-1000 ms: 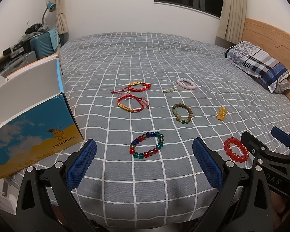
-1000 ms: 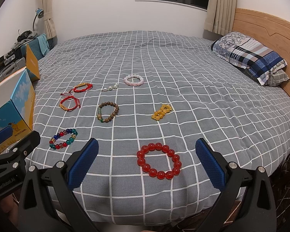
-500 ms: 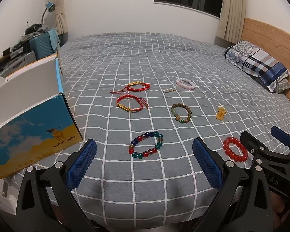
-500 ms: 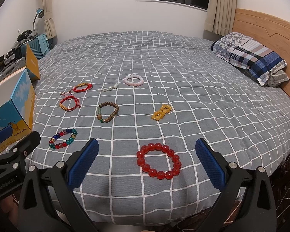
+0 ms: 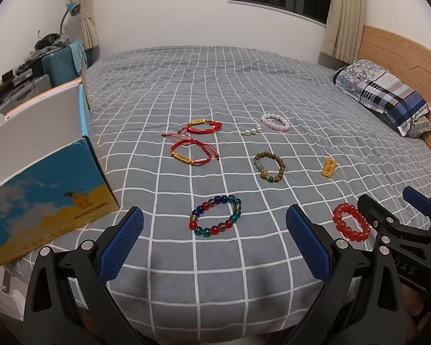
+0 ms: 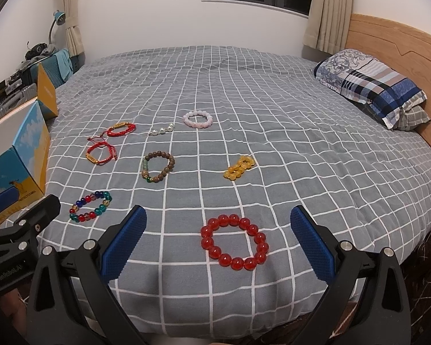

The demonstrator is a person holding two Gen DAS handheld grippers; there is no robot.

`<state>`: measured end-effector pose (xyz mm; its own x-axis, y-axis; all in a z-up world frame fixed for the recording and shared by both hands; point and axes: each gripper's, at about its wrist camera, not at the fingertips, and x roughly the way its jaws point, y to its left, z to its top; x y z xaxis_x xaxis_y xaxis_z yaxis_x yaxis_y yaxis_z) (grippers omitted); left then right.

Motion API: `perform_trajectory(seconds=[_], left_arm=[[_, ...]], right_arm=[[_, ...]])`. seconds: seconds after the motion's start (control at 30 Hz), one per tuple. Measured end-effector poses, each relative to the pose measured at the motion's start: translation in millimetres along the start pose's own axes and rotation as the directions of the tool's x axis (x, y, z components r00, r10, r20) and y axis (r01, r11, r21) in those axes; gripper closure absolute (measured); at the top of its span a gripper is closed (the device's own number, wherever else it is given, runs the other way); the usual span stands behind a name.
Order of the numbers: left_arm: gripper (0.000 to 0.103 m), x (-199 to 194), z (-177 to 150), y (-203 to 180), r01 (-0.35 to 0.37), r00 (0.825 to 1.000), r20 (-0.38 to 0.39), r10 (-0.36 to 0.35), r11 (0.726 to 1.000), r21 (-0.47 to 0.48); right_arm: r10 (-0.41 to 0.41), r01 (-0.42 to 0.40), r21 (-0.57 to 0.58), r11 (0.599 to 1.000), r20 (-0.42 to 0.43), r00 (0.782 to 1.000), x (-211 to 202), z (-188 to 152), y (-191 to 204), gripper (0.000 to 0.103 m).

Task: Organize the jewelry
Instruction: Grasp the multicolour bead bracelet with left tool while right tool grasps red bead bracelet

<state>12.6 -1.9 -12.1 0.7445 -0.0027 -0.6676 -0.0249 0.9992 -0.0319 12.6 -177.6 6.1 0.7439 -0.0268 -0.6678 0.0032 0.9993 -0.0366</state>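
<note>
Several bracelets lie on the grey checked bed [image 5: 244, 86]. A multicolour bead bracelet [image 5: 215, 215] lies just ahead of my open, empty left gripper [image 5: 215, 244]. A red bead bracelet [image 6: 234, 241] lies between the fingers of my open, empty right gripper [image 6: 218, 241]. Farther off lie two red cord bracelets [image 5: 195, 155] [image 5: 202, 126], a brown bead bracelet [image 5: 269, 166], a yellow bead bracelet [image 6: 239, 167], a pink bracelet [image 6: 198, 119] and a short pearl string [image 6: 161, 130]. An open blue-and-yellow box [image 5: 43, 189] stands at the left.
A plaid pillow [image 6: 370, 84] lies at the far right by the wooden headboard [image 6: 393, 37]. A suitcase and clutter [image 5: 43, 63] sit beyond the bed's left side. The bed's near edge runs just under both grippers.
Both grippers have shifted very slightly; the bracelets sit a touch higher in each view. Nothing was taken hold of or moved.
</note>
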Motion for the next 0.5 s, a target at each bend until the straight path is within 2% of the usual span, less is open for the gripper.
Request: perform_trajectory(seconds=[0.13, 0.23, 0.37, 0.5], left_arm=[[0.006, 22.6, 2.6, 3.6, 0.007, 0.999, -0.032, -0.008, 1.0, -0.018], [0.006, 37.0, 4.2, 9.4, -0.002, 0.999, -0.051, 0.0, 0.999, -0.042], [0.006, 58.9, 8.4, 13.3, -0.031, 0.996, -0.083, 0.026, 0.998, -0.054], [0.006, 87.0, 9.5, 17.7, -0.064, 0.988, -0.146, 0.054, 0.996, -0.067]], right_arm=[[-0.005, 0.006, 0.006, 1.0, -0.033, 0.999, 21.2, -0.6, -8.0, 0.007], [0.016, -0.012, 0.039, 0.999, -0.095, 0.995, 41.7, 2.1, -16.6, 0.007], [0.04, -0.027, 0.078, 0.997, -0.172, 0.984, 66.5, 2.9, -24.9, 0.007], [0.061, -0.035, 0.108, 0.994, -0.243, 0.968, 87.4, -0.2, -28.3, 0.007]])
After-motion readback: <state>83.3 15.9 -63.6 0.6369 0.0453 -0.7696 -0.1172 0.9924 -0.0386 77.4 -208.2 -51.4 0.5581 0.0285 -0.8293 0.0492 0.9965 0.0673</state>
